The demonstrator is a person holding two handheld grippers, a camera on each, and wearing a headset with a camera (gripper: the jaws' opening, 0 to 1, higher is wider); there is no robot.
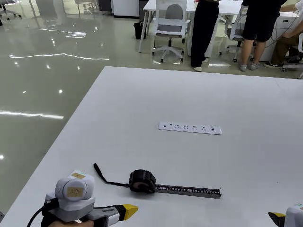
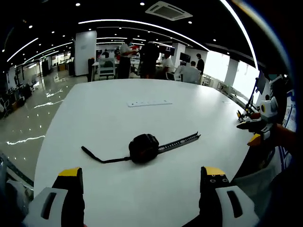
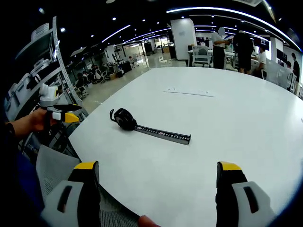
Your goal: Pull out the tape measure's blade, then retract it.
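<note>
Grippers in the foreground: the left gripper (image 2: 142, 171) and the right gripper (image 3: 157, 165) each hang at the near edge of the table (image 1: 236, 104), jaws spread wide and holding nothing, well apart from each other and from the work. Next out, the tape measure (image 1: 142, 181) lies on the bare white top between them, closer to the left gripper. Its black case rests on its side, and a limp black strap (image 1: 104, 177) trails from the end that faces the left gripper. The blade (image 1: 189, 191) lies drawn out flat on the surface toward the right gripper, so the pull-out appears done, at least in part, with retraction remaining. The case is probably hard, compact and dense for its size, and its rounded shell may slide on the smooth top, so a grip across its two flat faces looks the surest. The blade is judged thin and springy, floppy when unsupported, and liable to snap back. Its free end, away from the case, is the natural place to pinch it. The lock, if there is one, cannot be made out. Farther off lies a white power strip (image 1: 189, 128), well apart from the tape. Beyond the table stand office chairs (image 1: 169, 26) and people (image 1: 203, 33).
</note>
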